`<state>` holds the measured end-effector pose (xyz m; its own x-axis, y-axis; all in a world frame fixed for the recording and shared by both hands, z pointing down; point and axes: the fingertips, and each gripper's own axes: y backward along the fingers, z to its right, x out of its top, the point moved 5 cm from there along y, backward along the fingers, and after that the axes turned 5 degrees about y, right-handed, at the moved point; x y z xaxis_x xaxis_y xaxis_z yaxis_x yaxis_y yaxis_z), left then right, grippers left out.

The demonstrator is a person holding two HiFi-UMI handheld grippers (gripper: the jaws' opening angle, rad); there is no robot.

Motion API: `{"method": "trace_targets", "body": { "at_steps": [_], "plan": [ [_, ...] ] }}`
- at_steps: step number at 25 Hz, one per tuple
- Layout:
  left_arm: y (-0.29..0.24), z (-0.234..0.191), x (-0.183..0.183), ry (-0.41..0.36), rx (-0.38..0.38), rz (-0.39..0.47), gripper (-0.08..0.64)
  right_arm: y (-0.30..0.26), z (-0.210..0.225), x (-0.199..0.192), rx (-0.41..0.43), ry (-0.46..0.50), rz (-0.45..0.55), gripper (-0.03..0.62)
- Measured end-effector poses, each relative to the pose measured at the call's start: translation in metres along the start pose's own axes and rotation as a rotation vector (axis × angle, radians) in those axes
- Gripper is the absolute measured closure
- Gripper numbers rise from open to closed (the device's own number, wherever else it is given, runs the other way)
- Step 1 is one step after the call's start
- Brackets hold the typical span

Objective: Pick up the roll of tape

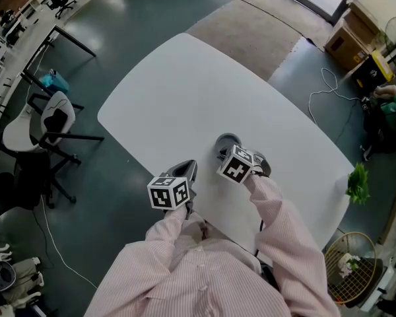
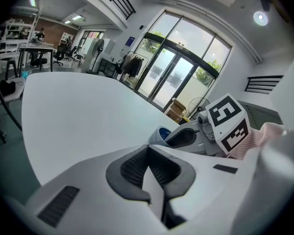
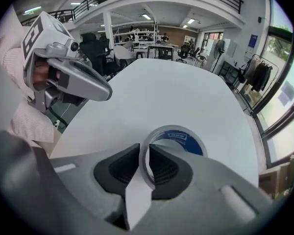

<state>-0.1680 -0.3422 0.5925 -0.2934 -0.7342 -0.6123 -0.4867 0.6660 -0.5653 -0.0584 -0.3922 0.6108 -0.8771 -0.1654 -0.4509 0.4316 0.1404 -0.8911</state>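
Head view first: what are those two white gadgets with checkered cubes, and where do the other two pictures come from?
No robot: a person holds a two-jaw gripper in each hand. The head view looks down from a camera on their head at a white table. The other two come from cameras riding on the grippers. The right gripper pinches the wall of the roll of tape, one jaw inside the ring, one outside. The left gripper is shut and empty.
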Motion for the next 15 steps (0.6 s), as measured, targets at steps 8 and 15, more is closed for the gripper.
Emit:
{"method": "trace_targets", "body": {
  "at_steps": [8, 15],
  "plan": [
    [0.002, 0.006, 0.002, -0.012, -0.001, 0.011, 0.559, 0.003, 0.004, -0.007, -0.05, -0.034, 0.027, 0.538],
    [0.011, 0.017, 0.009, -0.053, -0.007, 0.052, 0.56, 0.035, 0.006, 0.008, -0.092, -0.211, 0.291, 0.538]
  ]
}}
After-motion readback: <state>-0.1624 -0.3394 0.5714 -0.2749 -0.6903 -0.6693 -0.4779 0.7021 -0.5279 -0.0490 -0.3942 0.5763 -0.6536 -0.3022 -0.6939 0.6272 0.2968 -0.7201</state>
